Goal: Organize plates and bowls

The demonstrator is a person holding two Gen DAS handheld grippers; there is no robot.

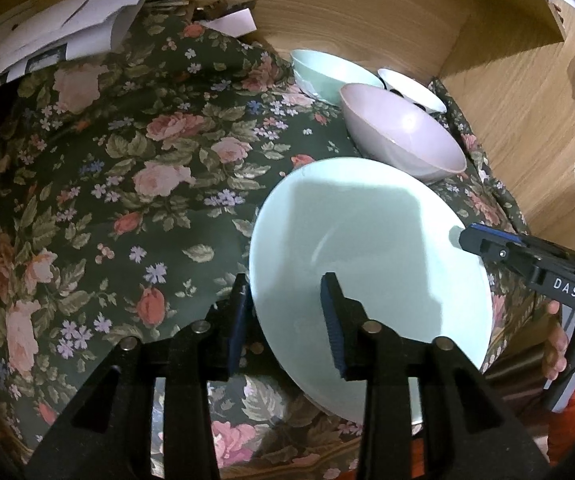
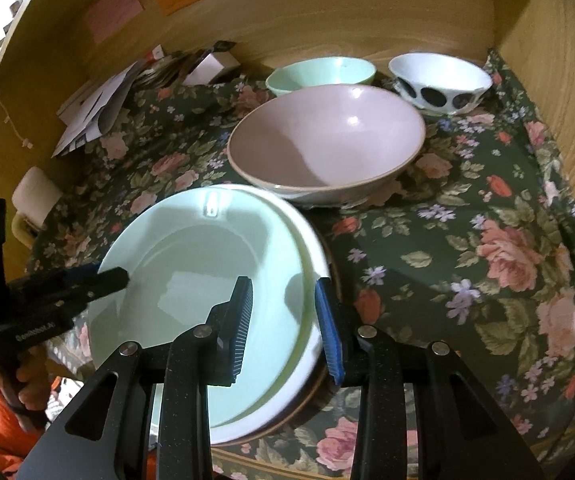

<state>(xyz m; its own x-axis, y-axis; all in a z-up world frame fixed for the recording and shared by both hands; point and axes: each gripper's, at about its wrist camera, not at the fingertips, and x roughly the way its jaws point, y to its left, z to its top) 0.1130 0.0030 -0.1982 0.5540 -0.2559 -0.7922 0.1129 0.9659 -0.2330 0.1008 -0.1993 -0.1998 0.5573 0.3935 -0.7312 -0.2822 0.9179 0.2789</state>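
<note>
Both grippers straddle opposite rims of the mint plate [image 1: 367,248]: the left gripper [image 1: 287,320] stands parted at its near-left edge, and the right gripper [image 2: 283,328] brackets its right rim, though whether those pads actually pinch I cannot tell. That plate tops a stack of about three plates on the floral cloth [image 1: 127,184]. Behind stand three bowls: a pink bowl [image 2: 327,140], a mint bowl [image 2: 319,72] and a spotted bowl [image 2: 439,80].

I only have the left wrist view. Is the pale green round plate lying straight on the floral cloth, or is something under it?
Observer: It tops a stack: a white plate lies directly under the pale green round plate.
Operator: Where do the right gripper's fingers stand?
Observer: The right gripper straddles the stack's right edge with its jaws open, one finger over the green plate and one outside the rims.
Operator: Dark marks on the small white bowl at the back: dirt?
Observer: No, the small white bowl has large black spots printed around its outside.
</note>
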